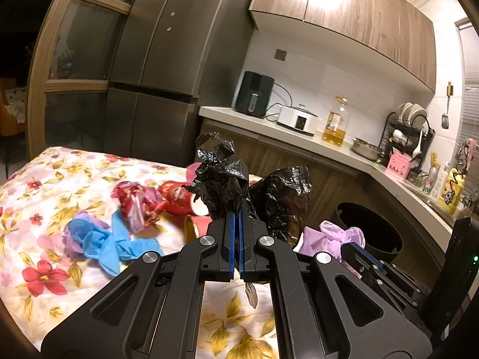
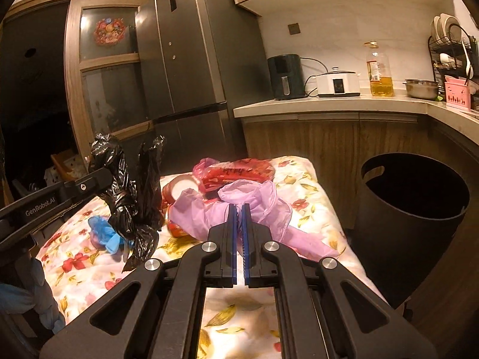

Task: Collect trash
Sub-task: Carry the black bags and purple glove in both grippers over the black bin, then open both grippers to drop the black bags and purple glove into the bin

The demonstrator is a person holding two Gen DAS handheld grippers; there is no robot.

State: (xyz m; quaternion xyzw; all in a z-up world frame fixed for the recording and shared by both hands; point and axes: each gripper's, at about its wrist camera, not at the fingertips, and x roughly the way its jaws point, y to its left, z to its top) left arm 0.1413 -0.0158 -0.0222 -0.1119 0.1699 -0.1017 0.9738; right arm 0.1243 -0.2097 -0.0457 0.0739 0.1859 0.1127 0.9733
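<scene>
The left gripper (image 1: pixel 236 218) has its jaws closed tight on a crumpled black bag (image 1: pixel 227 179), in the middle of the frame. The right gripper (image 2: pixel 238 212) has its jaws pinched on a purple bag (image 2: pixel 254 200). A black bin (image 2: pixel 413 197) stands at the right, beside the flowered cloth (image 2: pixel 302 179).

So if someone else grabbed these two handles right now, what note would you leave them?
Left gripper: shut on the crumpled black plastic bag, held above the table.
Right gripper: shut on the purple plastic bag, which lies partly on the floral tablecloth.
Black bin: beside the table, to the right; no trash visible inside.
Left on the table: blue glove, red wrappers, red cup.
Next, probably: carry both bags to the bin, then fetch the rest.
</scene>
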